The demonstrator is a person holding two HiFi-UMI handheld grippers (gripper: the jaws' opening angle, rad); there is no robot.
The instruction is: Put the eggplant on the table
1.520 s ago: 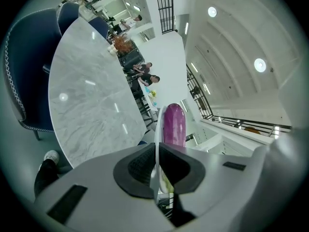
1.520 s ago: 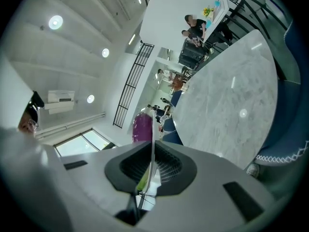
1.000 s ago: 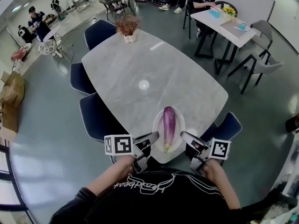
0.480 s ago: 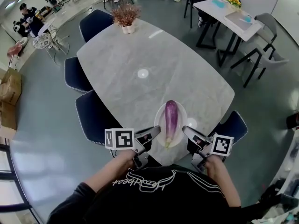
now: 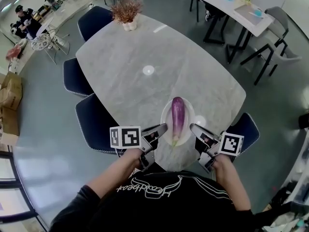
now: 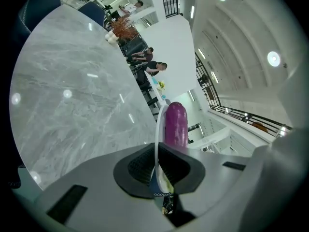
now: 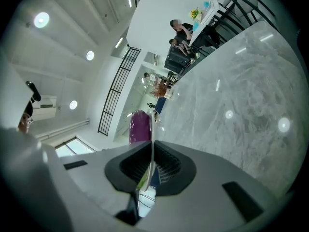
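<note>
A purple eggplant (image 5: 177,114) lies on a small white plate (image 5: 165,116) over the near end of the grey marble table (image 5: 145,47). My left gripper (image 5: 161,128) is shut on the plate's left rim, and my right gripper (image 5: 193,128) is shut on its right rim. In the left gripper view the plate (image 6: 158,129) stands edge-on between the pads of the gripper (image 6: 157,166), with the eggplant (image 6: 176,122) beyond. The right gripper view shows the same: the plate rim (image 7: 152,144) runs through the gripper (image 7: 152,166), and the eggplant (image 7: 140,126) lies behind it.
A potted dried plant (image 5: 126,11) stands at the table's far end. Dark blue chairs (image 5: 94,120) line the left side, and another one (image 5: 246,129) is at the near right. A second table (image 5: 241,8) with people stands at the back right.
Both grippers have carried the plate with the eggplant forward, further over the table's near end, and slightly lower. Both grips are unchanged.
</note>
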